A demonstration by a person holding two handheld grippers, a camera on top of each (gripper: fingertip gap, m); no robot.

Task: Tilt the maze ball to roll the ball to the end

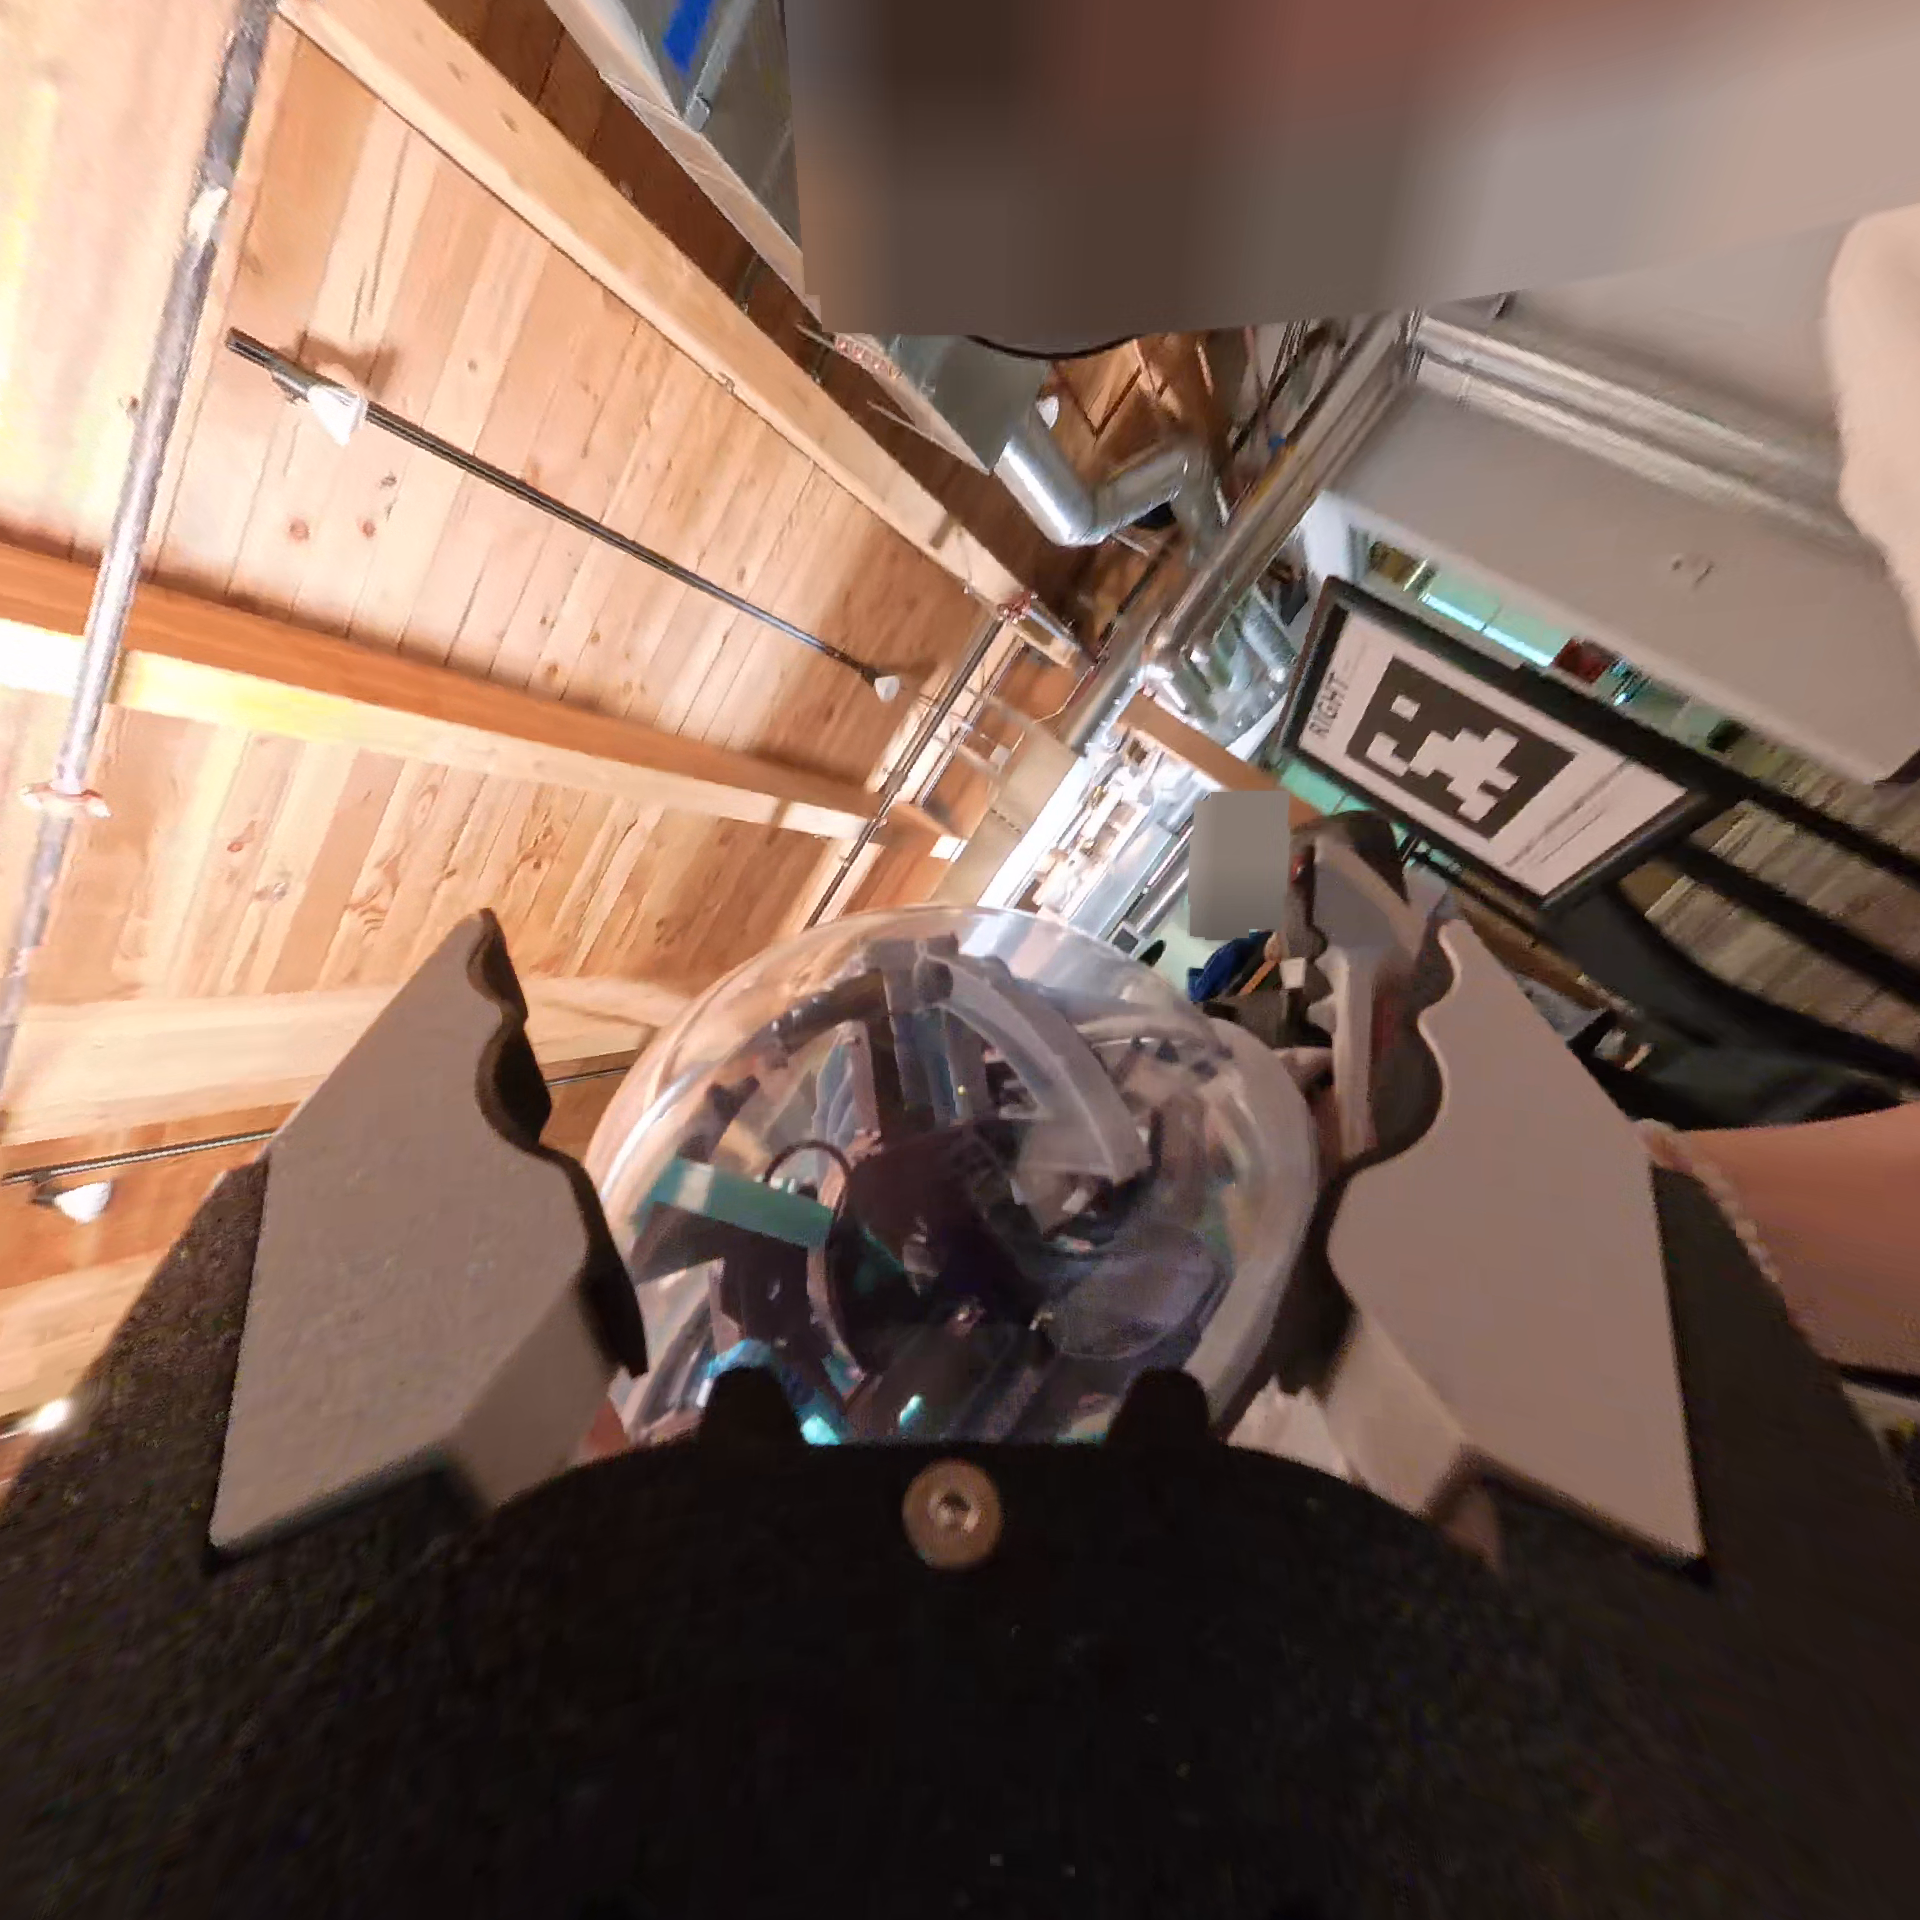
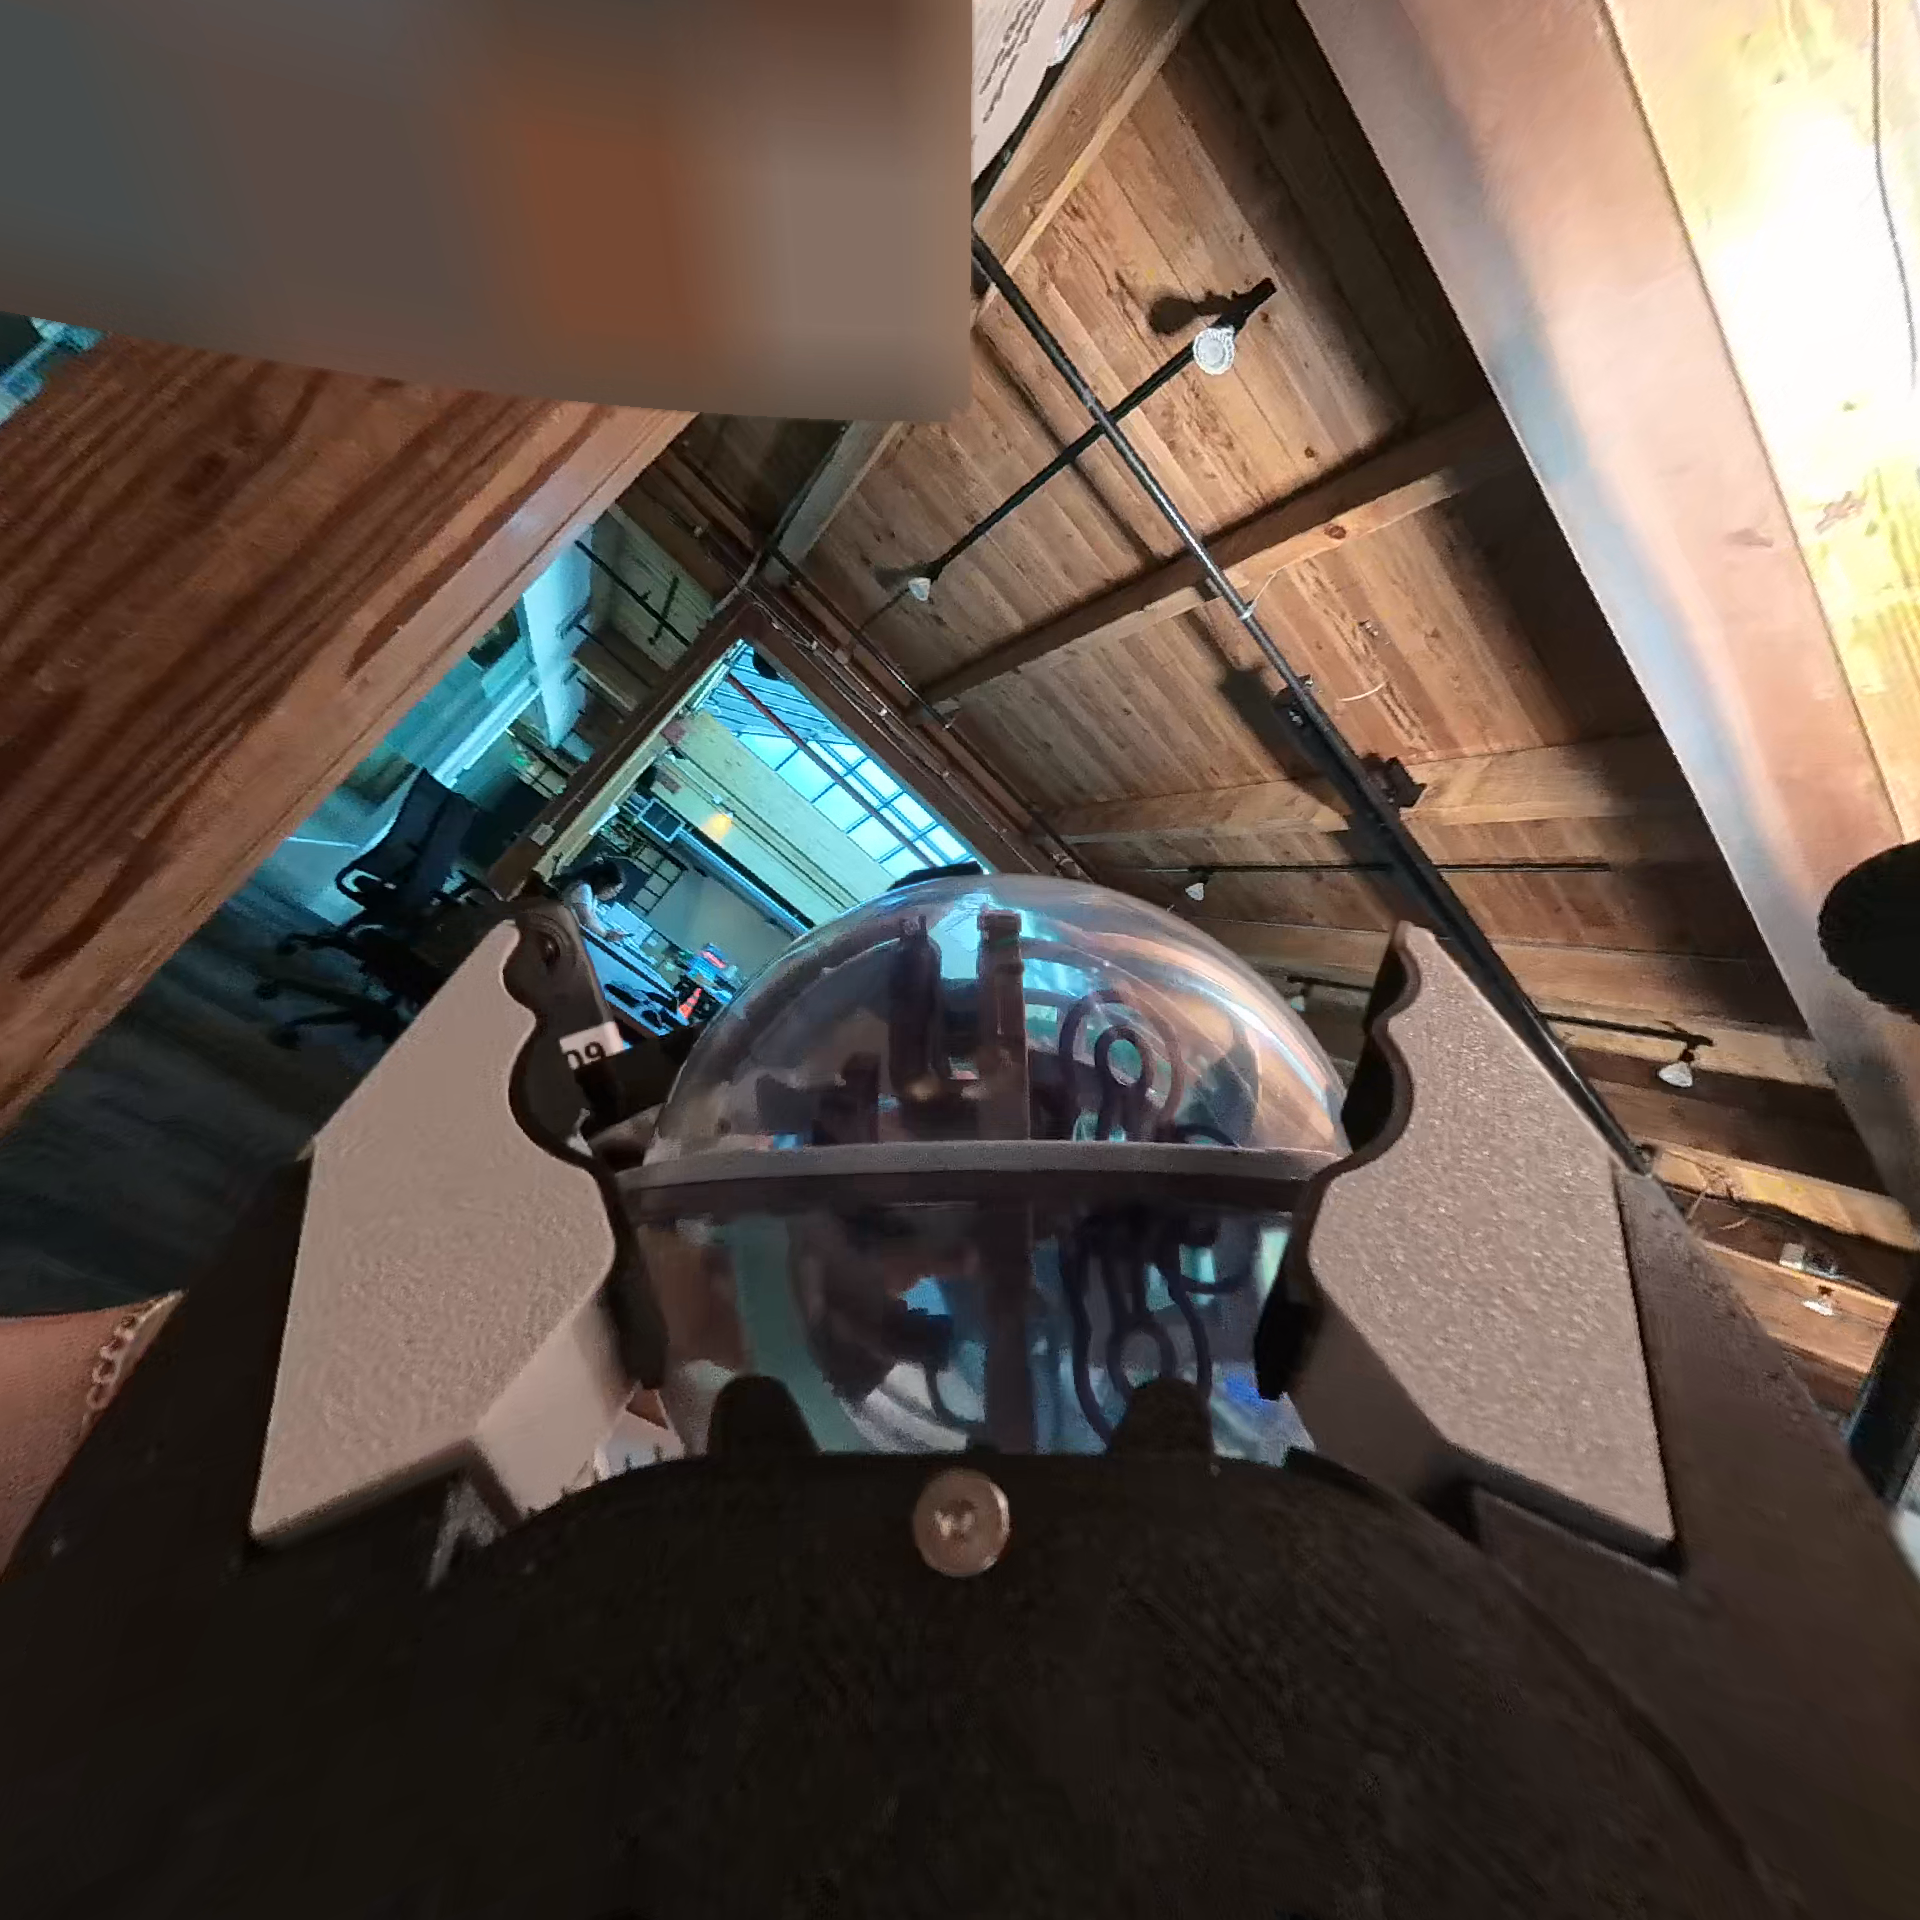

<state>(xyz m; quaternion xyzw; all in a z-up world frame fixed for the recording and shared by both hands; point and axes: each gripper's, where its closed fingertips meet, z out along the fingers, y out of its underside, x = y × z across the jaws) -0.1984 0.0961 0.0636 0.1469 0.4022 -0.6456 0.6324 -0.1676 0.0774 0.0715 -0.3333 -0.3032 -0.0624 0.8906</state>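
The maze ball [image 1: 935,1143] is a clear sphere with grey, black and teal tracks inside, held up towards the wooden ceiling. My left gripper [image 1: 966,935] is shut on it, and its grey fingers [image 1: 416,1247] press on both sides. In the right wrist view the maze ball [image 2: 987,1039] shows its equator rim [image 2: 966,1169] level between the pads. My right gripper [image 2: 956,935] is shut on it too, fingers [image 2: 436,1247] on both flanks. The right gripper's marker plate [image 1: 1475,769] shows behind the ball. The small rolling ball inside cannot be made out.
Wooden ceiling planks and beams [image 1: 468,727] with light rails [image 2: 1299,665] fill the background. Metal ducts [image 1: 1101,499] run at the upper middle. An office chair [image 2: 405,862] and a distant person [image 2: 597,894] stand far off. A sleeve [image 1: 1808,1247] is at the right edge.
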